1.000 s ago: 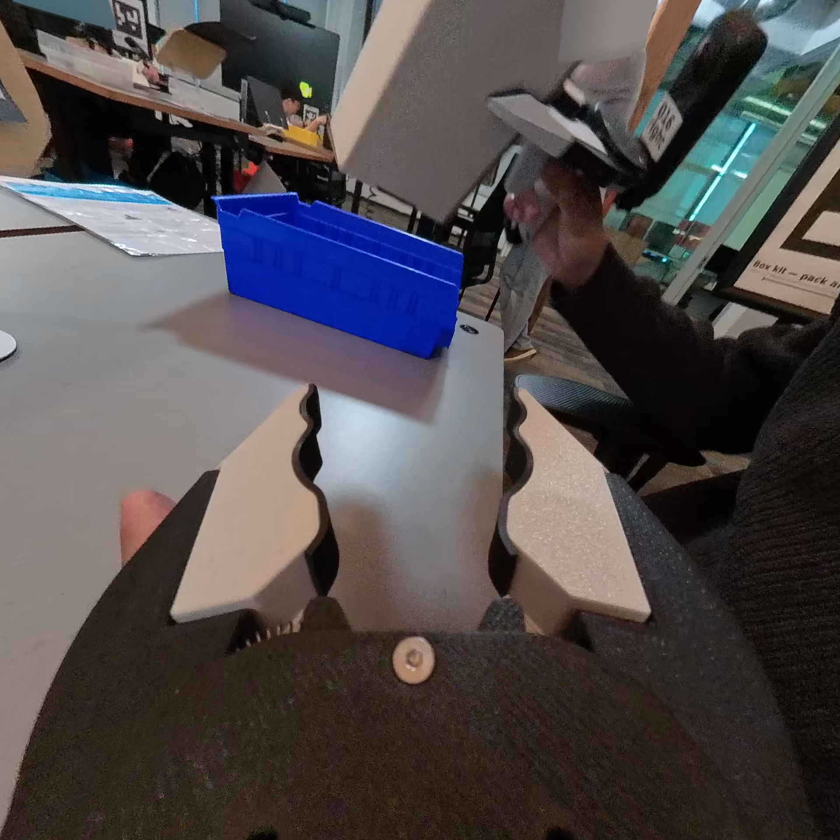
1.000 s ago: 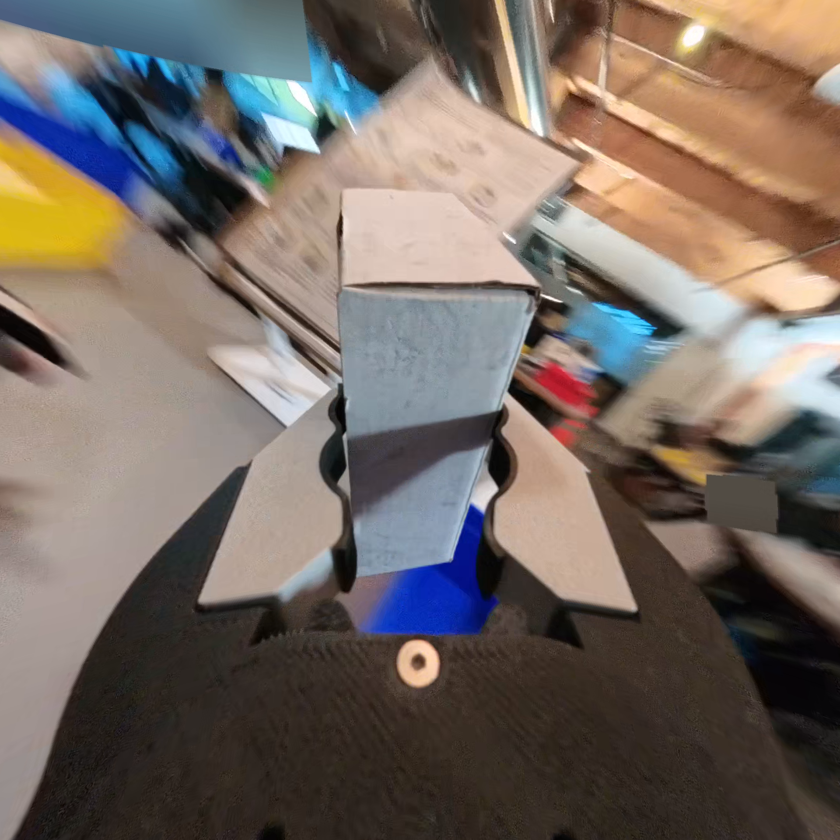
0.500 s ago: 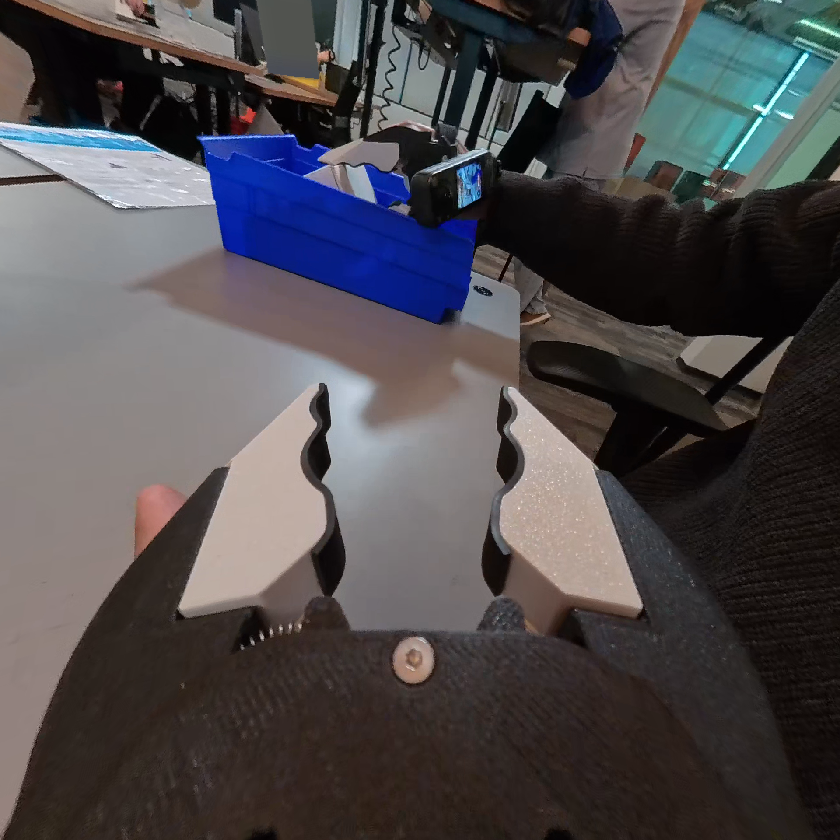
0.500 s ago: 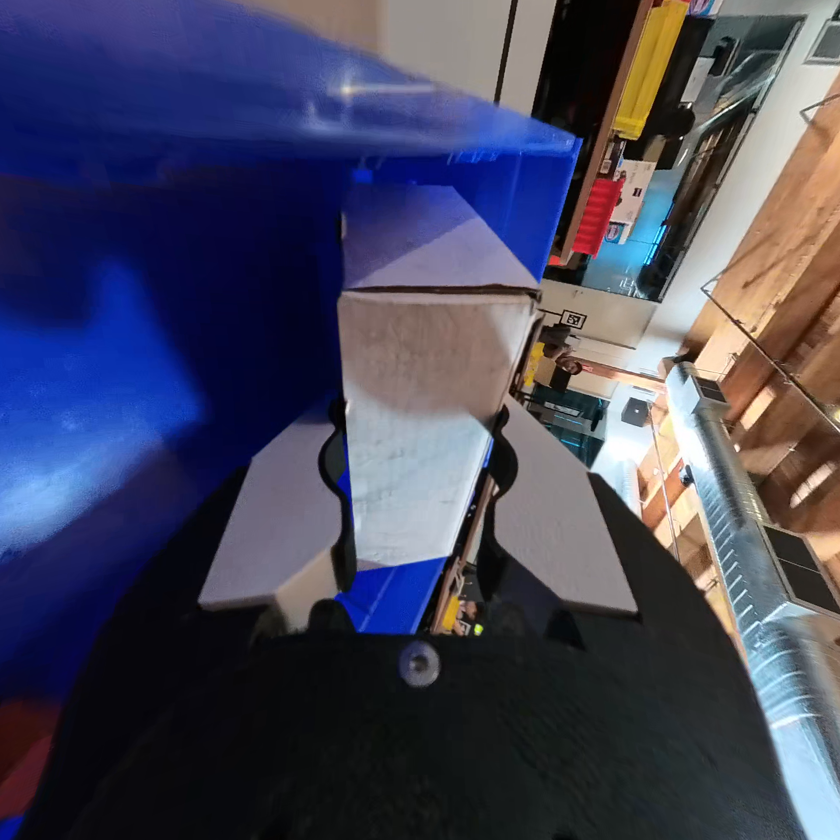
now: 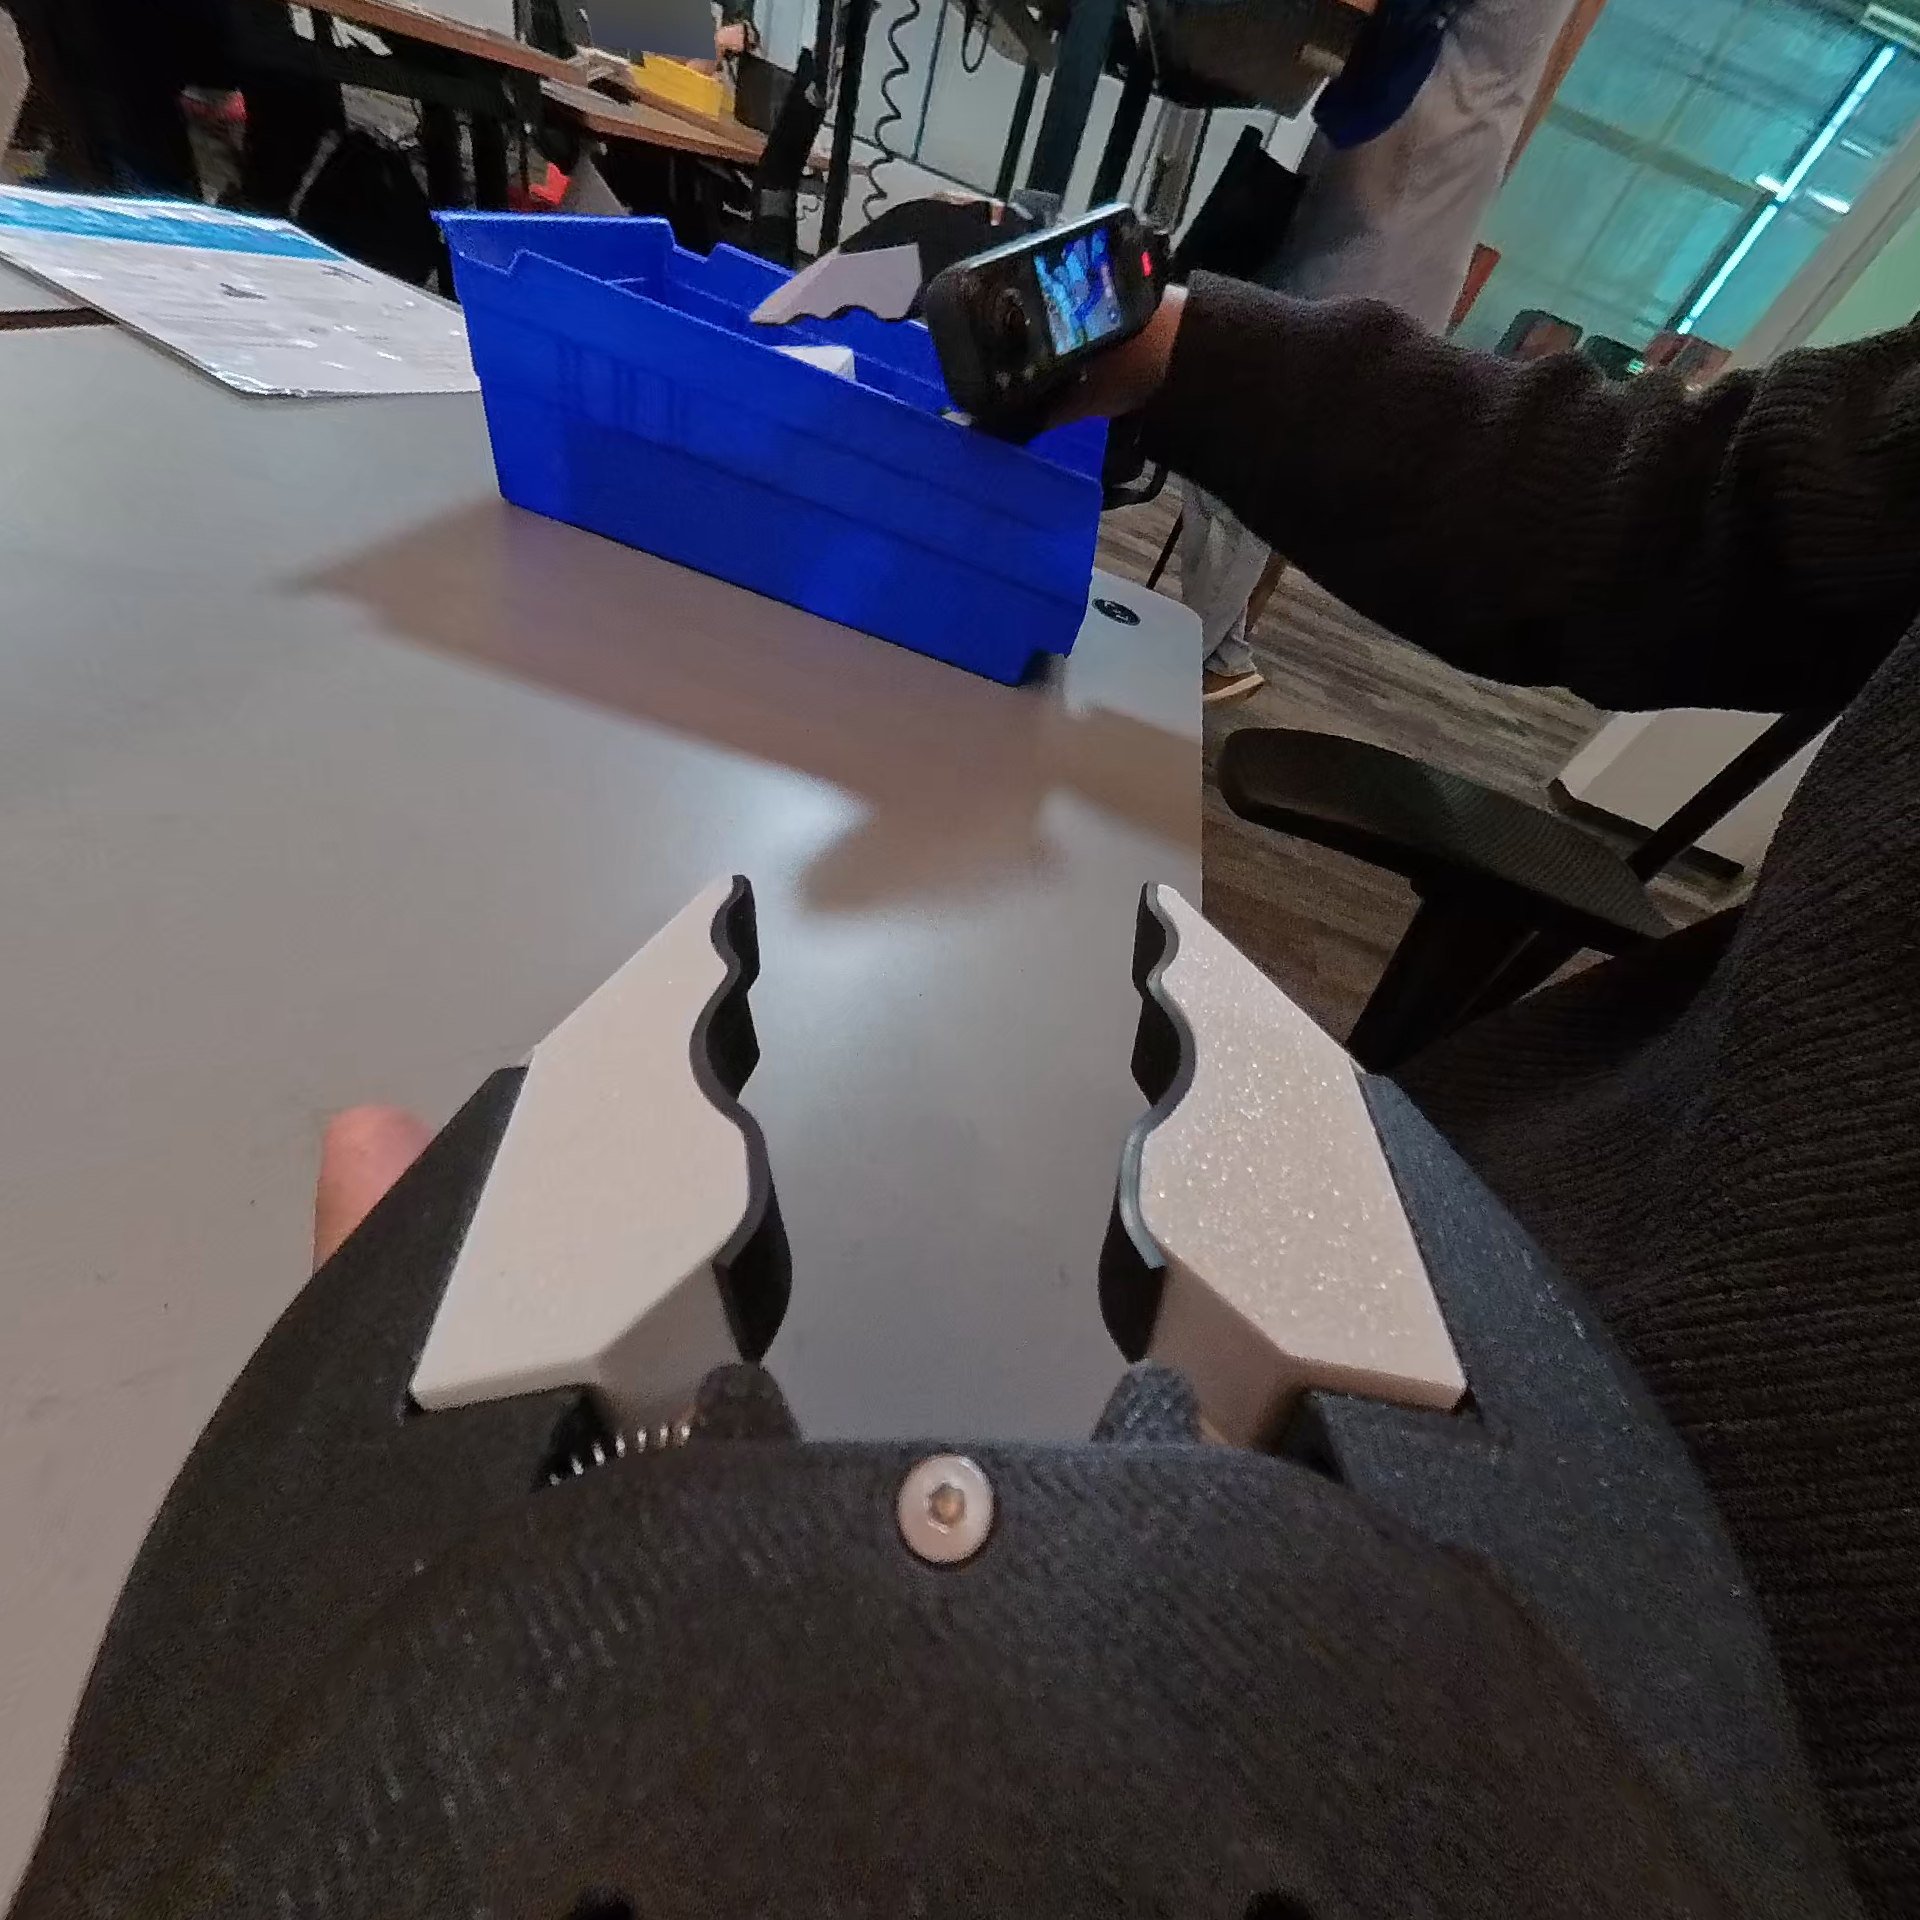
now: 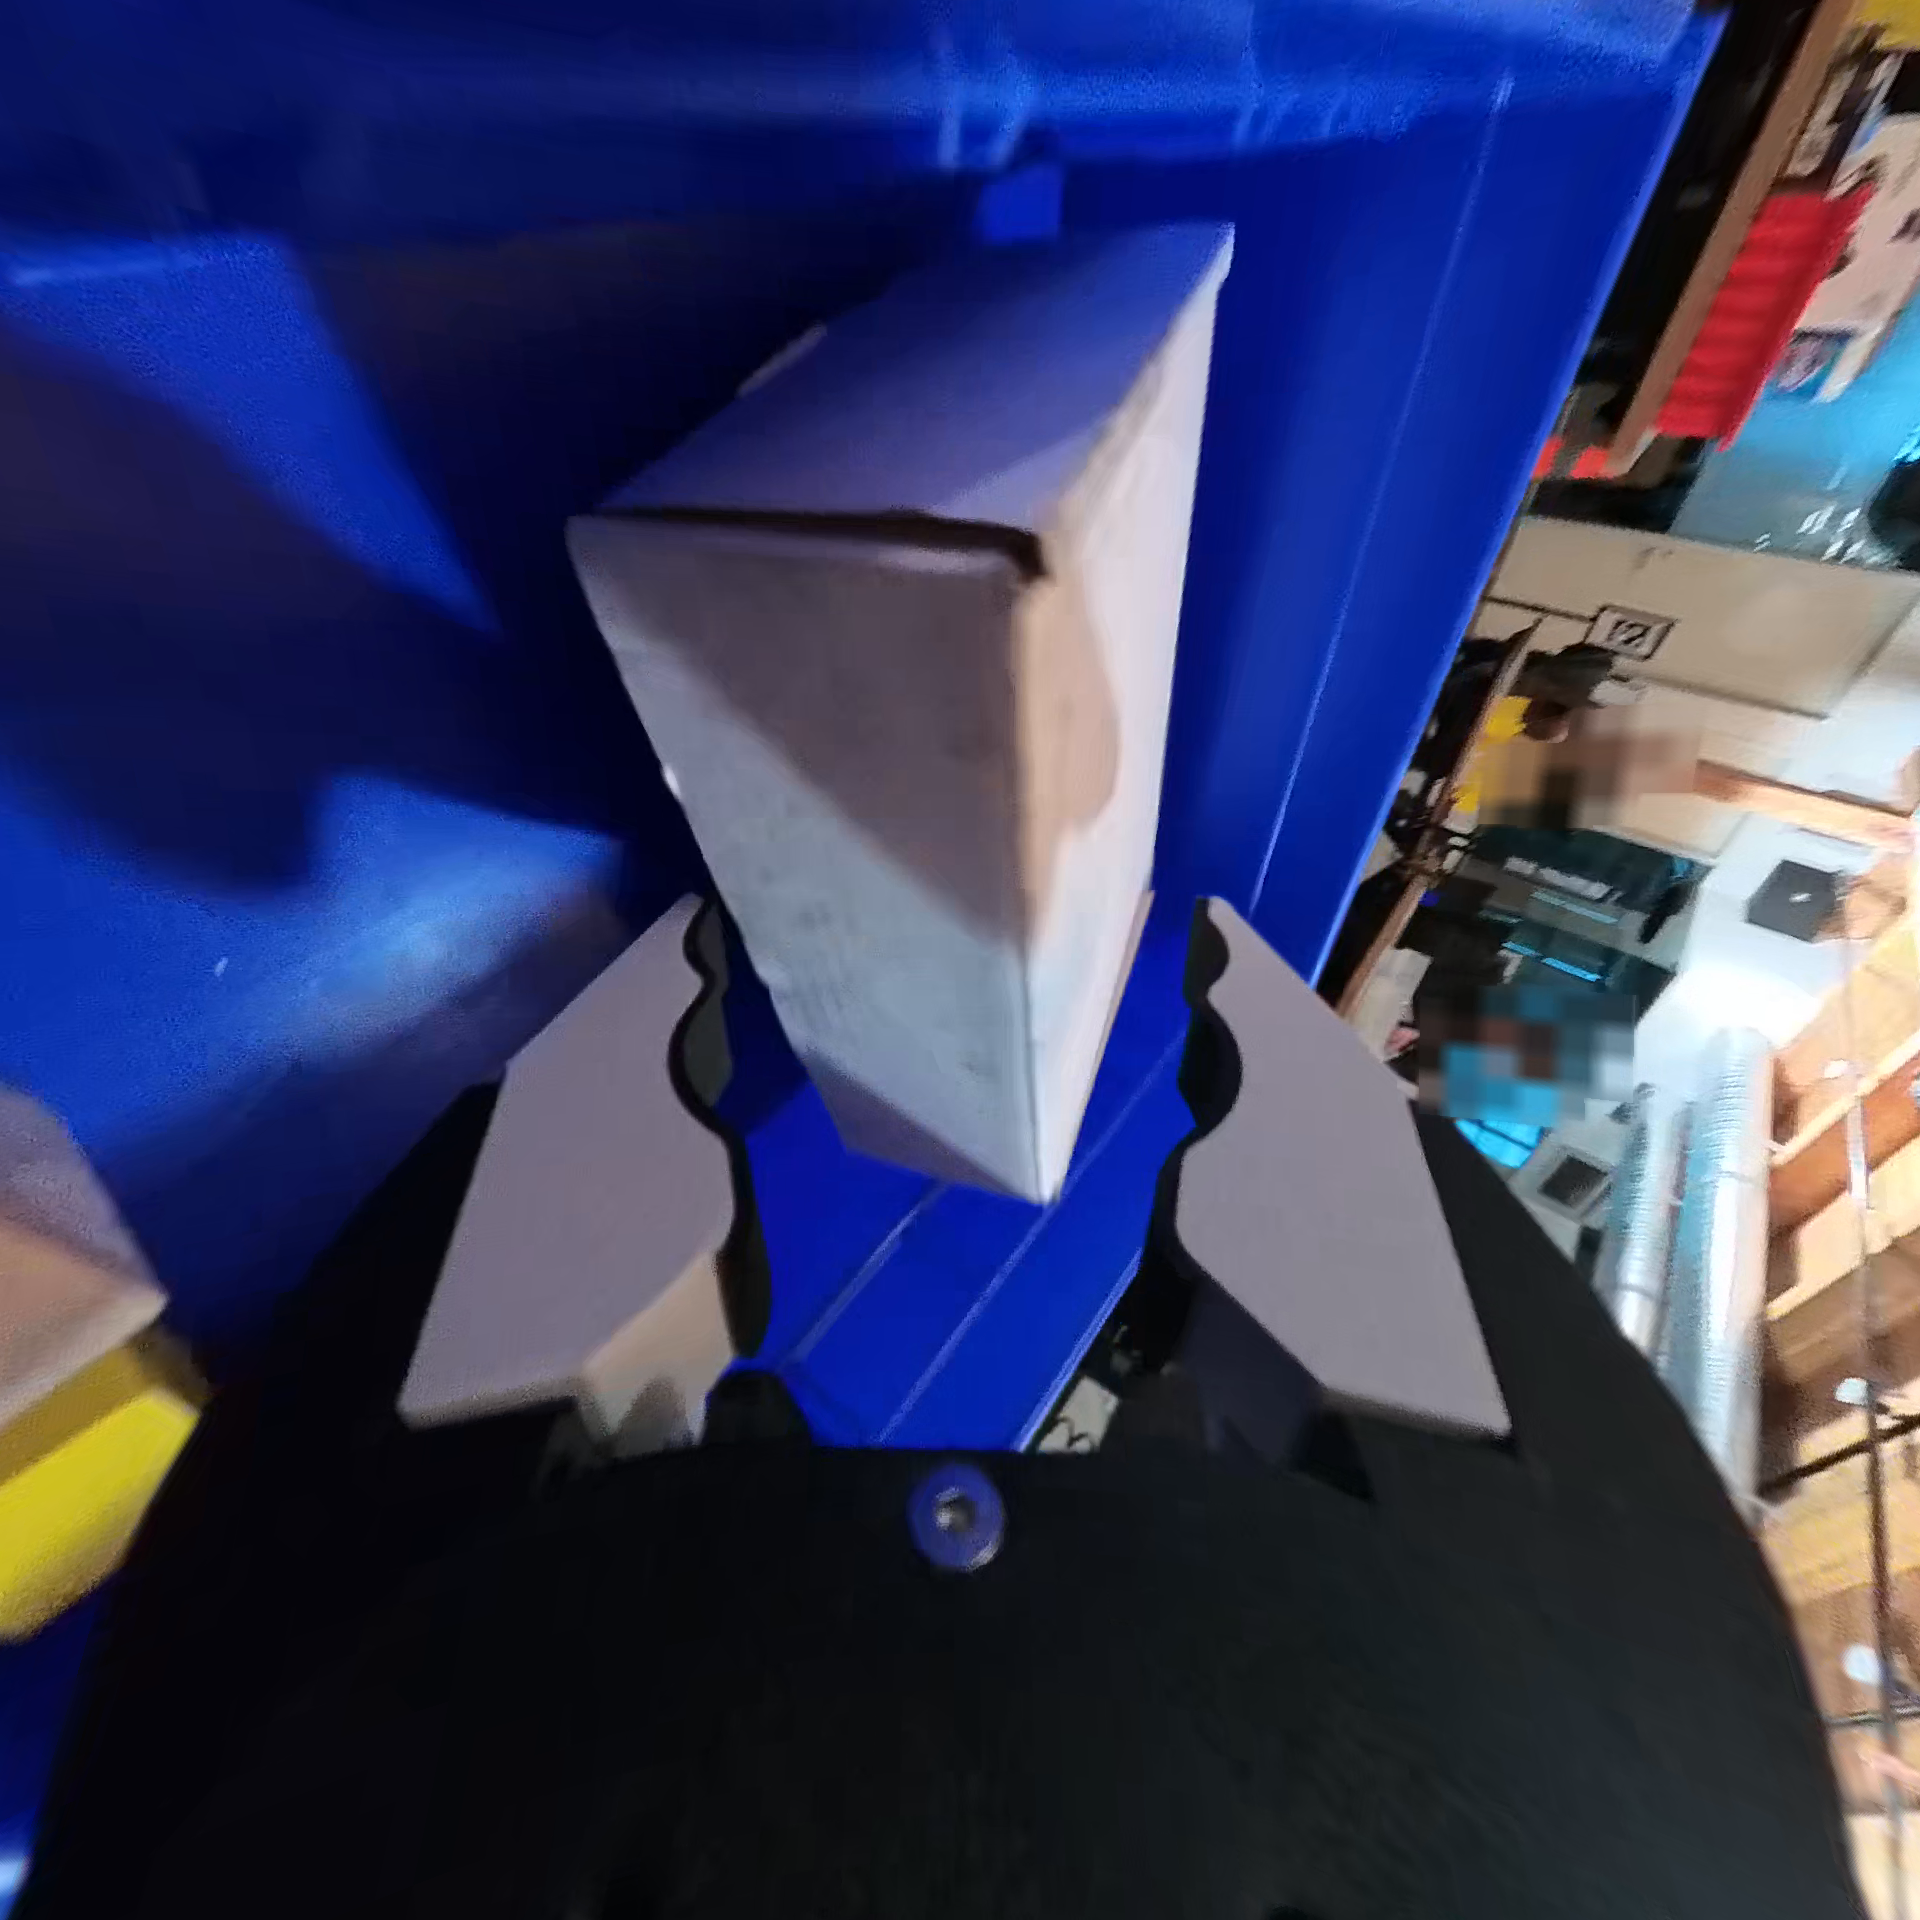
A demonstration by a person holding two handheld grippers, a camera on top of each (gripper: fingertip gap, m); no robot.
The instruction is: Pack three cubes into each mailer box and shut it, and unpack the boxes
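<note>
Our right tongs (image 6: 951,1049) have a closed grey mailer box (image 6: 904,717) between their spread jaws, inside the blue bin (image 6: 312,520).

The box stands tilted in the bin, its long axis running away from us along the line of the fingers, its near corner low between them. There is a clear gap on each side, so the tongs look open and the box seems to rest on the bin and lean toward its right wall; we cannot tell whether the left finger brushes it. Our left tongs (image 5: 940,1049) are open and empty, hovering low over the grey desk (image 5: 312,831), well apart from the bin (image 5: 769,468) at the far right of the desk. The right hand is far nearer, so any next grasp or withdrawal falls to it.
</note>
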